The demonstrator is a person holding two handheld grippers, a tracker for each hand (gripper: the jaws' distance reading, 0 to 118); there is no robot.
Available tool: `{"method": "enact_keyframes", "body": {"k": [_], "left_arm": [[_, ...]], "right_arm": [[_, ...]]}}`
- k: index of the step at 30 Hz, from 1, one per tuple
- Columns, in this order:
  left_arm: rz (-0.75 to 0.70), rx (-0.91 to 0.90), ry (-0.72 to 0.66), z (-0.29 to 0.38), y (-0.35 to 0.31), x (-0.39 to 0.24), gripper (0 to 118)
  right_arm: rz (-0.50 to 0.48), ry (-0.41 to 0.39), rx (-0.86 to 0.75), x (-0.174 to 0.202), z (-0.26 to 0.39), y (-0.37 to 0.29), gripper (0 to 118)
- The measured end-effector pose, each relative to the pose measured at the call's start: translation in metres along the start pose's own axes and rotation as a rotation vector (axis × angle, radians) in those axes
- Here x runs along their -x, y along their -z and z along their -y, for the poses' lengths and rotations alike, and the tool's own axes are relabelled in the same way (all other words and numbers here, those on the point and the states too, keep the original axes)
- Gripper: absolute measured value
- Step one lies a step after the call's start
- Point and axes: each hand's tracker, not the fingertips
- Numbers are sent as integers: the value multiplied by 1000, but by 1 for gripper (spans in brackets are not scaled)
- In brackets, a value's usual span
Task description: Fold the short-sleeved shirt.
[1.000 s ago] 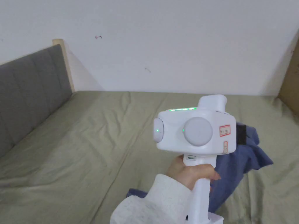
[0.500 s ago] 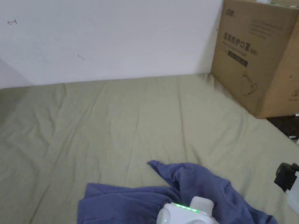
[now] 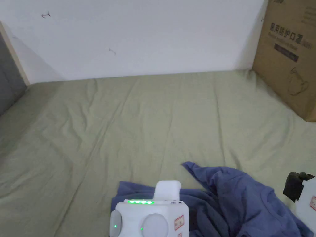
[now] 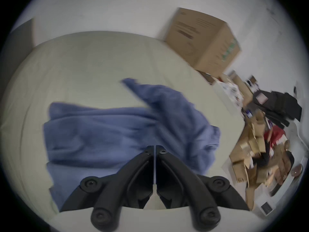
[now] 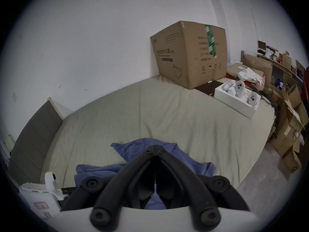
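Observation:
The blue short-sleeved shirt (image 3: pixel 243 197) lies crumpled on the green bed sheet (image 3: pixel 139 123), near its front edge. One pointed corner of the shirt sticks out toward the wall. In the left gripper view my left gripper (image 4: pixel 154 147) hovers over the shirt (image 4: pixel 103 131), jaws shut with nothing between them. Its white body (image 3: pixel 149 216) shows at the bottom of the head view. My right gripper (image 5: pixel 155 146) is also shut and empty above the shirt (image 5: pixel 133 150), and its black front (image 3: pixel 294 185) shows at the right edge of the head view.
A large cardboard box (image 3: pixel 290 55) stands on the bed's far right corner against the white wall. A white tray with controllers (image 5: pixel 237 96) sits on the bed's right side. Boxes and clutter (image 5: pixel 287 121) fill the floor on the right. A grey headboard (image 5: pixel 33 143) closes off the left.
The head camera has swung right and down. My left gripper, held high in front a second ago, is now low over the shirt. The shirt lies lower and more spread out.

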Motion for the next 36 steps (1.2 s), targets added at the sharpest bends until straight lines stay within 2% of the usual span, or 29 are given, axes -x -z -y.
{"method": "enact_keyframes", "body": {"k": [3, 7, 8, 9, 10, 11, 15, 16, 18, 19, 20, 21, 23, 25, 26, 27, 29, 33, 34, 36], "left_arm": [[-37, 46, -67, -3, 0, 46, 0], [-144, -16, -112, -52, -8, 90, 3], [-164, -26, -127, -69, -7, 101, 18], [-183, -22, -128, -84, -4, 109, 46], [-208, -14, -142, -100, 1, 114, 86], [-235, 9, -157, -112, 10, 121, 101], [-287, 103, -174, -136, 60, 141, 98], [-290, 154, -181, -136, 77, 145, 95], [-286, 258, -190, -125, 107, 151, 78], [-283, 296, -177, -116, 124, 152, 78], [-394, 249, -94, -109, 129, 147, 76], [-367, 194, -65, -109, 123, 137, 70], [-420, 174, -58, -105, 111, 124, 35], [-459, 147, -16, -100, 107, 116, 22], [-476, 158, 9, -97, 104, 112, 11], [-469, 159, 25, -95, 105, 110, 5], [-446, 156, -1, -95, 100, 114, 4], [-289, 101, -160, -108, 69, 127, 3], [-274, 75, -158, -113, 56, 127, 3], [-268, 21, -126, -118, 34, 122, 3]], "right_arm": [[-21, -33, 16, 14, 4, 6, 0], [-34, -64, 34, 26, 8, 15, 0], [-38, -68, 41, 28, 9, 18, 0], [-38, -71, 49, 29, 10, 22, 0], [-34, -74, 58, 29, 11, 25, 0], [-32, -77, 66, 30, 12, 29, 0], [-16, -86, 101, 27, 18, 44, 0], [-9, -87, 112, 24, 19, 50, 0], [1, -85, 131, 20, 20, 59, 0], [8, -82, 139, 19, 20, 63, 0], [14, -81, 149, 17, 22, 68, 0], [17, -83, 159, 15, 23, 71, 0], [22, -88, 170, 14, 25, 77, 0], [27, -90, 185, 12, 28, 82, 0], [26, -90, 190, 12, 29, 83, 0], [20, -91, 196, 11, 30, 84, 0], [15, -101, 205, 11, 31, 83, 0], [-5, -118, 213, 9, 22, 88, 0], [-10, -122, 226, 9, 16, 92, 0], [-19, -184, 229, 13, 6, 99, 0]]}}
